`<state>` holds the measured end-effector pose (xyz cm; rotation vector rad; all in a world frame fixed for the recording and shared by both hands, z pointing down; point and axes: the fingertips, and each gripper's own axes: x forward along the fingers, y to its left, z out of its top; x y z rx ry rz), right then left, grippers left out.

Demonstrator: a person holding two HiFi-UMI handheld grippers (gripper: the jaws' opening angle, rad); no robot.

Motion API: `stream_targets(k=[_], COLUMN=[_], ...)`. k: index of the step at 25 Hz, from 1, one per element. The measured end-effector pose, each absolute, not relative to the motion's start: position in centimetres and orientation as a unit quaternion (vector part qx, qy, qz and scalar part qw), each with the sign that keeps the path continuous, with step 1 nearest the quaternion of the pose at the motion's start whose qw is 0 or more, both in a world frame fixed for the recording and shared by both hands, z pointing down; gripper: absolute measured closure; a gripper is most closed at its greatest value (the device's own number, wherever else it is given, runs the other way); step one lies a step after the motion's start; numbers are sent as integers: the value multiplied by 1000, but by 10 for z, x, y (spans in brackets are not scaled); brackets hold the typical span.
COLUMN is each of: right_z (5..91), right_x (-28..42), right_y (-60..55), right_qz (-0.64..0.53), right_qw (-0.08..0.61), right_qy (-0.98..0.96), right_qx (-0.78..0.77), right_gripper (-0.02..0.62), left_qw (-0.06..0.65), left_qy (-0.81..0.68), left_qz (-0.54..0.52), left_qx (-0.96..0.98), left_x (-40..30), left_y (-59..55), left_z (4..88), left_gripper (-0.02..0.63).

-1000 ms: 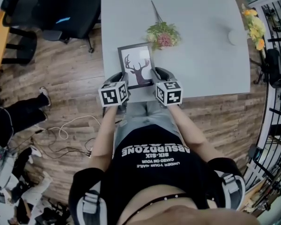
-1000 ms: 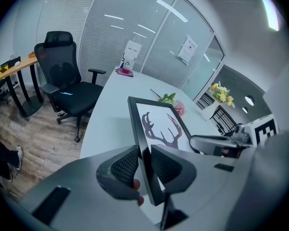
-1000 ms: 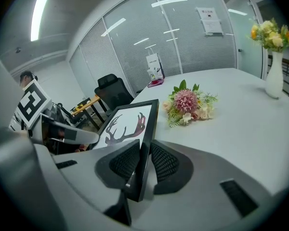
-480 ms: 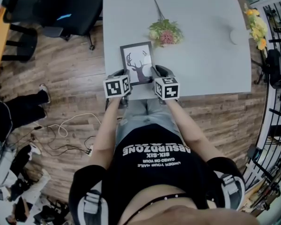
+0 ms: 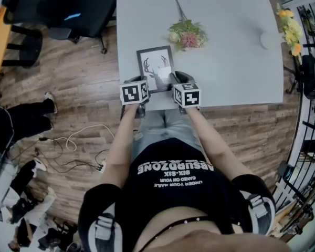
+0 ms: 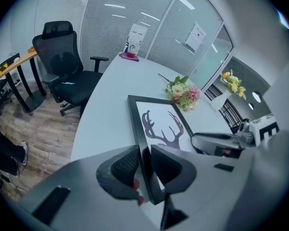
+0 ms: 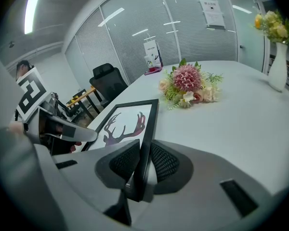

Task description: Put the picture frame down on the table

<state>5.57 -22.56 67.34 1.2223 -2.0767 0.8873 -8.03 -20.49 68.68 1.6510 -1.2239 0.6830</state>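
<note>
A black picture frame (image 5: pixel 156 67) with a deer-antler print sits low over the near part of the grey table (image 5: pixel 231 62), tilted little. My left gripper (image 5: pixel 142 86) is shut on the frame's left rail (image 6: pixel 140 143) near its bottom corner. My right gripper (image 5: pixel 174 83) is shut on the right rail (image 7: pixel 147 148). In the left gripper view the frame (image 6: pixel 159 124) runs away from the jaws toward the flowers, and the right gripper (image 6: pixel 219 141) shows beyond it. In the right gripper view the frame (image 7: pixel 127 121) runs the same way, with the left gripper (image 7: pixel 58 126) at its far side.
A bunch of pink and white flowers (image 5: pixel 186 34) lies just beyond the frame. A white vase (image 7: pixel 278 69) of yellow flowers stands at the table's far right. A black office chair (image 5: pixel 79 9) stands off the table's left edge. Cables (image 5: pixel 68 151) lie on the wooden floor.
Both grippers have carried the frame a little farther over the table and lower. The two marker cubes now sit closer to the table's near edge.
</note>
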Motion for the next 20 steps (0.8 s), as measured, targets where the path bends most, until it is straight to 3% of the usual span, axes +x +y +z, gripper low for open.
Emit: stream_targets(k=[18,20], right_z=[679,676], right_x=[51,49], right_y=[-229,-228], right_qz=[330,332], right_qw=[289,285], right_qy=[-786,-792], right_qx=[436,427], right_gripper=[497,444], left_qw=[442,444], left_qy=[-488,-483], left_qz=[304,299], left_qx=[689,693], left_x=[-79,-80], left_y=[-210,-212], left_z=[694,691], left_gripper=[515,513])
